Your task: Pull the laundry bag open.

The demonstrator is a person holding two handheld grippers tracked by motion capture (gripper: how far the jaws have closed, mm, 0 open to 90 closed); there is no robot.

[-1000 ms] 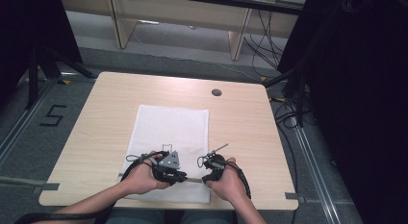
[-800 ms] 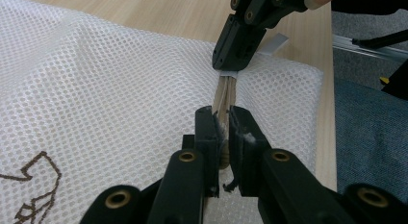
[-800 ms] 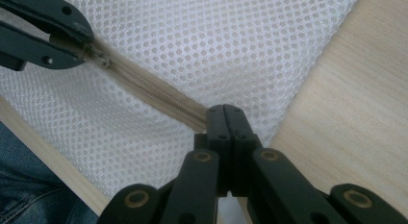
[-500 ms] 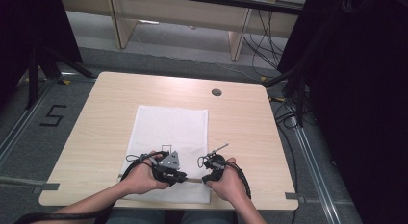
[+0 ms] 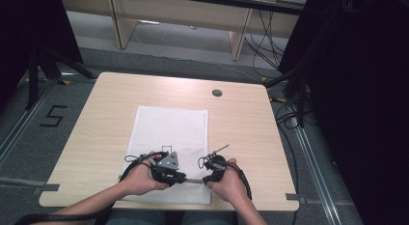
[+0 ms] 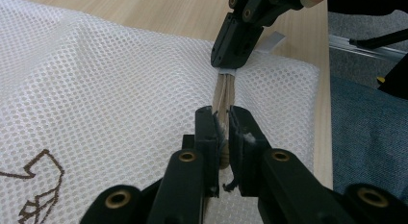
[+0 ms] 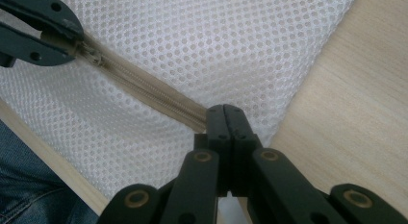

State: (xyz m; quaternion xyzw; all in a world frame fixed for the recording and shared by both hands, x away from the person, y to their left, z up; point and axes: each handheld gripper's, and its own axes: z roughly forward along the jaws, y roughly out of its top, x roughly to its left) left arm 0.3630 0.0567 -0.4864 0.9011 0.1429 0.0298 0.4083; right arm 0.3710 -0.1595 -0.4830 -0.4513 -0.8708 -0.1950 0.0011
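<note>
While both tools sit at the near edge of the worktop [image 5: 251,119], the mesh bag [image 5: 169,128] lies flat under them. The left tool [image 6: 222,130] pinches the zipper pull [image 6: 222,137]. The right tool [image 7: 224,119] clamps the zipper [image 7: 149,93] end; most seems unopened.

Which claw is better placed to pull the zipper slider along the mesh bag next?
Probably the left claw: its jaws clamp the zipper at the slider end. The right claw pinches the zipper's end at the mesh bag corner, anchoring it.
</note>
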